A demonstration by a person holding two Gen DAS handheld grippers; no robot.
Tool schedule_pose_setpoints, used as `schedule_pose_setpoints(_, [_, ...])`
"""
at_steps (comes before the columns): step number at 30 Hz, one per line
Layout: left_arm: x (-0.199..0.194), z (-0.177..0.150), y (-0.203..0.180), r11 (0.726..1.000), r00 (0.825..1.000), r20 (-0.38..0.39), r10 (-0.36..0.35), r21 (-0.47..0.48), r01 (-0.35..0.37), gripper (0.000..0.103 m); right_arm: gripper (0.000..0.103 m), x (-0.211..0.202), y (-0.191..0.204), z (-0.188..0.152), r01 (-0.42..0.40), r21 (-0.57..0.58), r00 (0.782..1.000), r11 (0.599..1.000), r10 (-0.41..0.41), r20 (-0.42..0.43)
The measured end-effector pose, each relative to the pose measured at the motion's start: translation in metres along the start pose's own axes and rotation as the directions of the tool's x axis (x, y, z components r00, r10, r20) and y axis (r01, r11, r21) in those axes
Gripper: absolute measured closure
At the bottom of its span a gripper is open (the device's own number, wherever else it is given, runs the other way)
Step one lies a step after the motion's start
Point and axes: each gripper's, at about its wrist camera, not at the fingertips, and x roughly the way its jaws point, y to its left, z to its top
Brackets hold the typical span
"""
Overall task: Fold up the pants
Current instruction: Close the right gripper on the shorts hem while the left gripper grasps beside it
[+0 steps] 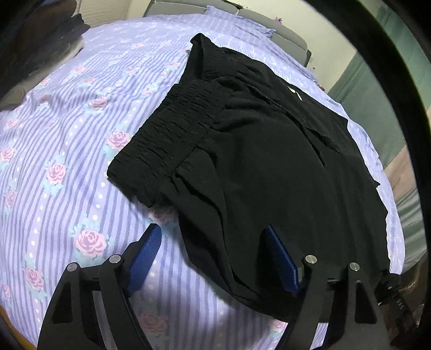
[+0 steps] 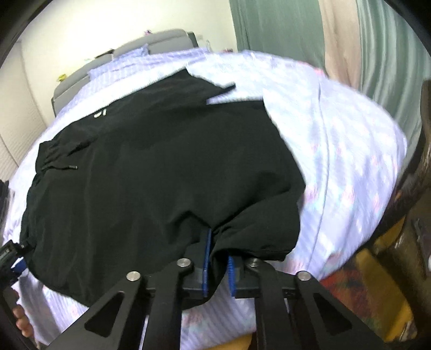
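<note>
The black pants [image 1: 269, 161] lie folded over on a bed with a purple striped rose-print sheet [image 1: 67, 161]. Their gathered elastic waistband [image 1: 167, 134] points left in the left wrist view. My left gripper [image 1: 212, 234] is open, its blue pads [image 1: 145, 253] straddling the near edge of the cloth, one pad over the sheet and one over the fabric. In the right wrist view the pants [image 2: 161, 167] fill the middle, drawstring [image 2: 64, 167] at the left. My right gripper [image 2: 218, 245] is shut on a bunched near edge of the pants.
A grey headboard [image 2: 121, 51] stands at the far end of the bed. Green curtains [image 2: 277, 24] hang at the right. Dark clothes [image 1: 48, 45] are piled at the bed's far left. The other gripper and a hand [image 2: 16, 282] show at the left edge.
</note>
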Motion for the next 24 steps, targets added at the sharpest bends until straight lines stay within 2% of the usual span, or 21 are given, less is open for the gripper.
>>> schedule_pose_setpoints(5, [0.004,-0.002,-0.024,0.999,0.999,-0.004,0.034,0.035,-0.034,0.021,0.098,-0.002,-0.021,0.019,0.06,0.032,0.997,0.998,-0.062,0.048])
schedule_pose_setpoints(10, [0.004,0.001,-0.012,0.999,1.0,-0.005,0.023,-0.022,-0.023,0.021,0.098,-0.008,-0.013,0.017,0.081,-0.035,0.996,0.996,-0.079,0.05])
schedule_pose_setpoints(12, [0.003,0.004,-0.004,0.998,1.0,0.006,0.027,-0.049,-0.027,0.023,0.098,-0.01,-0.003,0.009,0.111,-0.086,0.993,0.99,-0.106,0.059])
schedule_pose_setpoints(16, [0.012,0.011,0.001,0.997,1.0,-0.001,0.013,-0.071,-0.013,0.03,0.098,-0.006,0.008,0.006,0.078,-0.103,0.997,0.992,-0.077,0.015])
schedule_pose_setpoints(17, [0.013,0.013,0.001,0.997,1.0,0.004,0.013,-0.077,-0.013,0.036,0.098,-0.006,0.008,0.005,0.081,-0.102,0.997,0.991,-0.08,0.014])
schedule_pose_setpoints(19, [0.013,0.017,-0.002,0.997,1.0,0.007,0.013,-0.075,-0.012,0.057,0.098,-0.003,0.008,0.007,0.094,-0.098,0.996,0.991,-0.093,0.013])
schedule_pose_setpoints(20, [0.013,0.018,-0.004,0.997,1.0,0.005,0.005,-0.073,-0.004,0.078,0.098,-0.003,0.007,0.007,0.098,-0.096,0.995,0.99,-0.098,0.011])
schedule_pose_setpoints(21, [0.013,0.019,-0.006,0.998,1.0,-0.001,0.001,-0.065,-0.001,0.091,0.098,-0.003,0.005,0.008,0.103,-0.094,0.995,0.99,-0.102,0.008])
schedule_pose_setpoints(22, [0.01,0.02,-0.008,0.998,1.0,-0.001,0.011,-0.056,-0.011,0.092,0.098,-0.003,0.005,0.008,0.101,-0.091,0.995,0.991,-0.101,0.005])
schedule_pose_setpoints(24, [-0.007,0.021,-0.014,0.998,0.998,0.048,0.048,-0.04,-0.046,0.094,0.098,-0.007,0.001,0.01,0.086,-0.075,0.996,0.993,-0.086,0.005])
